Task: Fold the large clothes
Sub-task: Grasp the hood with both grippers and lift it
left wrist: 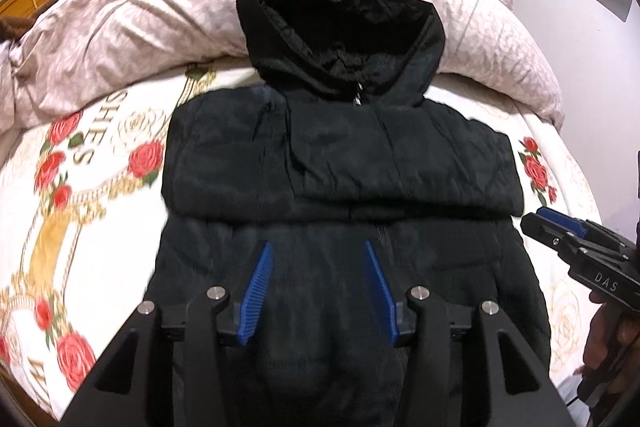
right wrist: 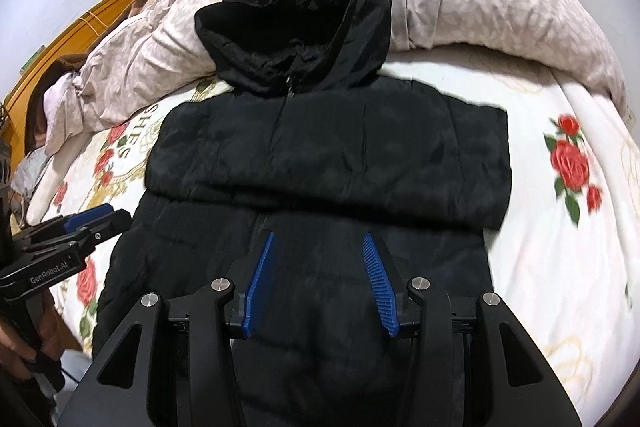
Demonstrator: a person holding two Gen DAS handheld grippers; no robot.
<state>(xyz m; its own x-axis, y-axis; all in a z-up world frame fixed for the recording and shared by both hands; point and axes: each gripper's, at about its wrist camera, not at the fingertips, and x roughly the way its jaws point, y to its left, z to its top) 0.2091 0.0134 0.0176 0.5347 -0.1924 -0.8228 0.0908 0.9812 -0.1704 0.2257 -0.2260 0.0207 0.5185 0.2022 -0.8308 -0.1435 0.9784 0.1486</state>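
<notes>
two views, one black hooded jacket [left wrist: 340,163]. left wrist cam: we see the jacket flat on a rose-print sheet [left wrist: 80,187], zip side up, hood [left wrist: 340,35] resting against the pale duvet [left wrist: 160,7], sleeves folded across the chest. left gripper [left wrist: 318,251] hangs over the lower front w/ jaws partly apart, nothing between the blue pads. right gripper [left wrist: 536,221] pokes in at the jacket's right edge.

right wrist cam: same jacket [right wrist: 328,155], hood [right wrist: 296,27] up top. right gripper [right wrist: 319,241] over the lower half, jaws partly apart, nothing held. left gripper [right wrist: 100,217] near the jacket's left edge; opening there we can't tell.
</notes>
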